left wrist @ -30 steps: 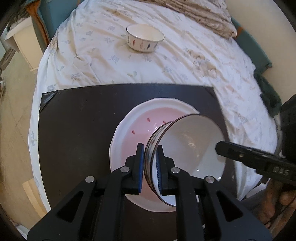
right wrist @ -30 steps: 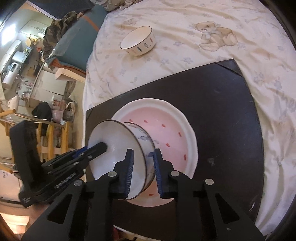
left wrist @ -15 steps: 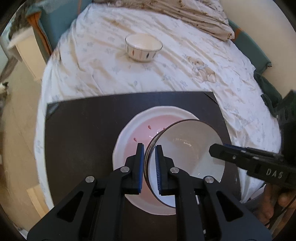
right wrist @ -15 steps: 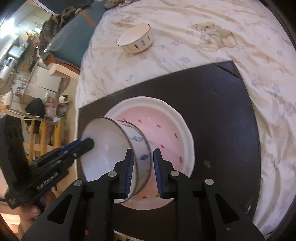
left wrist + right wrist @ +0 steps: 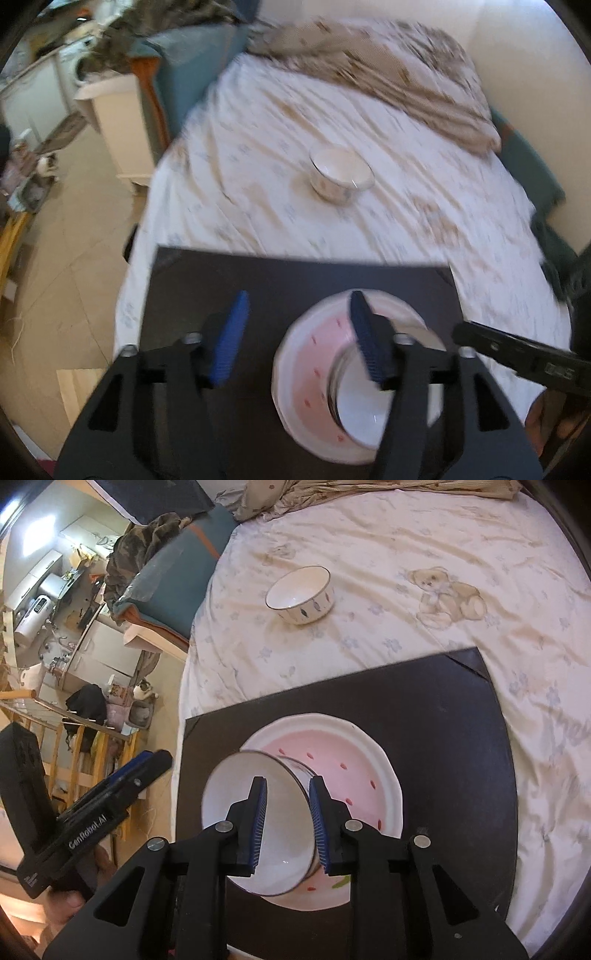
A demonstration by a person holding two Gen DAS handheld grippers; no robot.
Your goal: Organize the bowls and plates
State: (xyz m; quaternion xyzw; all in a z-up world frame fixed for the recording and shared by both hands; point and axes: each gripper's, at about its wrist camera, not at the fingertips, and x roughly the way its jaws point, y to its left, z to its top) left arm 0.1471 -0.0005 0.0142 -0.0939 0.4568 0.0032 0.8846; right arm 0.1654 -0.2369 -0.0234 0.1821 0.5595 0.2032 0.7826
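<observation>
A white bowl [image 5: 280, 834] with a dark rim leans on the pink, white-rimmed plate [image 5: 343, 749] on a black mat [image 5: 443, 738]. My right gripper [image 5: 288, 812] straddles the bowl's rim, one pad inside and one outside; its jaws are opening and a gap shows at the inner pad. My left gripper [image 5: 297, 332] is above the mat, jaws opening wide with nothing between them, and the bowl [image 5: 358, 406] and plate [image 5: 306, 365] lie below its right finger. A second patterned bowl [image 5: 299, 594] stands alone on the bed sheet; the left wrist view shows this bowl [image 5: 341, 179] too.
The mat [image 5: 221, 280] lies on a bed with a teddy-print sheet [image 5: 443, 590]. A beige blanket [image 5: 406, 81] is heaped at the far end. The bed edge drops to the floor [image 5: 74, 258] on the left, by a pale cabinet [image 5: 118, 122]. A hand [image 5: 554, 417] holds the right gripper.
My left gripper let go of the bowl's rim, opened wide, rose and tilted up. My right gripper's jaws widened around the rim. The bowl stays on the plate.
</observation>
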